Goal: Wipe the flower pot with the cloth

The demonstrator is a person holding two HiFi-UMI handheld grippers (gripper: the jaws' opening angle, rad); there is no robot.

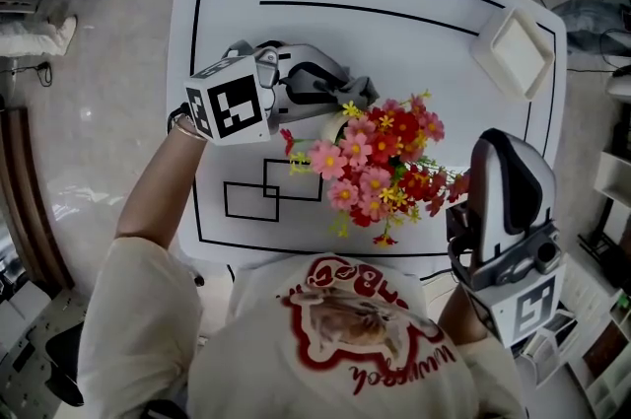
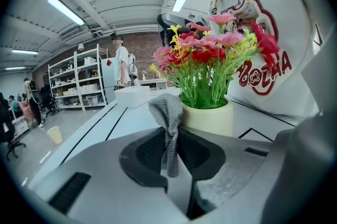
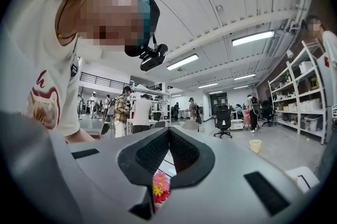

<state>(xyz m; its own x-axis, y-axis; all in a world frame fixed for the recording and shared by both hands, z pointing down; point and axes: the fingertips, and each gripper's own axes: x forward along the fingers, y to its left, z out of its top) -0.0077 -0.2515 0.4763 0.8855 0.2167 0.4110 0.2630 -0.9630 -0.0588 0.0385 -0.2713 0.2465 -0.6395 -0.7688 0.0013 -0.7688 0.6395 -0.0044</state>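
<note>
left gripper view — cloth [image 2: 167, 128] clamped before pot [image 2: 208, 118] | head view — flowers [image 1: 380, 171] overhang pot

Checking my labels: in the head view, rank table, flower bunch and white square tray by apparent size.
Largest to smallest: table, flower bunch, white square tray. The bunch sits nearer the camera, so its lead is unsure.

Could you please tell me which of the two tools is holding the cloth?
The left tool, next to the flower pot: the grey cloth is pinched between its jaws. The right tool is shut on nothing.
</note>
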